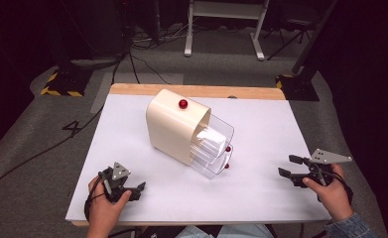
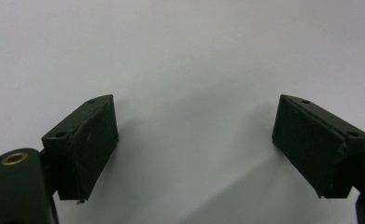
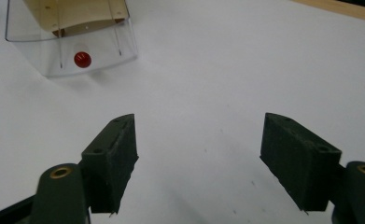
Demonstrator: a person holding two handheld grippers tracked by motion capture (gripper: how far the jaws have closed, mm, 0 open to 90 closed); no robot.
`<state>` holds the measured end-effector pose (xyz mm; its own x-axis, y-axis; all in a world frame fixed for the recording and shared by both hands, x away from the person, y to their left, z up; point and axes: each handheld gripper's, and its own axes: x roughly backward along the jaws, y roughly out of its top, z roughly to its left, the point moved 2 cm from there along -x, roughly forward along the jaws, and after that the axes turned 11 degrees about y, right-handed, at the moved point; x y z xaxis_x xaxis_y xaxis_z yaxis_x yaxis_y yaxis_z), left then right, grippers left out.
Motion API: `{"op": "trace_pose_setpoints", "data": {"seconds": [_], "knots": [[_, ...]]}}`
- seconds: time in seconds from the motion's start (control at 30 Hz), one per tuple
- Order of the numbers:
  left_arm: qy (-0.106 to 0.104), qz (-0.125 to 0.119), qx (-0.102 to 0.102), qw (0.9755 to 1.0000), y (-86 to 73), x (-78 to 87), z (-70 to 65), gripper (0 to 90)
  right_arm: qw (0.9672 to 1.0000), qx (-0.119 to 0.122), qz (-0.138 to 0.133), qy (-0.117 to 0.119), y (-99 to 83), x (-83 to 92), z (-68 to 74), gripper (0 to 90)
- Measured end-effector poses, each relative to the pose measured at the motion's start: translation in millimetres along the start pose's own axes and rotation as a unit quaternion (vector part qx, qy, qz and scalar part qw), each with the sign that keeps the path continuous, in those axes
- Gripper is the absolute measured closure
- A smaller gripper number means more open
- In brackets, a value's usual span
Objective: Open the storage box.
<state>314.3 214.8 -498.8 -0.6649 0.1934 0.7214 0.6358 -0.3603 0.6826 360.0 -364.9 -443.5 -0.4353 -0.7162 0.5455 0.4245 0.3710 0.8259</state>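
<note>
Carpet (image 1: 28, 124) surrounds white table (image 1: 281, 129) bearing drawer cabinet (image 1: 174, 126).

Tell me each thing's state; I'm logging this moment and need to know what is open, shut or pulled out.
Cream drawer unit: upright on the white table, nothing gripping it.
Clear drawers: both pulled partway out, red knobs facing the person.
Upper drawer: holds something white.
Left gripper: jaws open, empty, over bare table.
Right gripper: jaws open, empty, pointing toward the drawers.
</note>
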Motion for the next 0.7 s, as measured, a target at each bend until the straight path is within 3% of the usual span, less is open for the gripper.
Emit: {"op": "trace_pose_setpoints", "data": {"seconds": [0.27, 0.43, 0.53, 0.7], "knots": [[0.0, 0.0, 0.001, 1.0, 0.1, -0.1, 0.0, 14.2, 0.9993, -0.008, 0.036, -0.008, -24.9, -6.7, -9.1, 25.4], [-0.001, 0.0, 0.001, 1.0, 0.1, -0.1, 0.1, 14.2, 0.998, -0.009, 0.06, -0.02, -44.5, -19.4, -14.5, 21.9], [-0.001, 0.0, -0.001, 1.0, 0.3, -0.2, 0.6, 14.2, 0.9966, 0.003, 0.079, -0.023, -43.9, -23.2, -12.3, 19.5], [-0.001, 0.001, 0.0, 1.0, 0.0, 0.1, -0.1, 14.2, 0.9967, 0.003, 0.077, -0.026, -44.6, -23.5, -12.3, 17.6]]}}
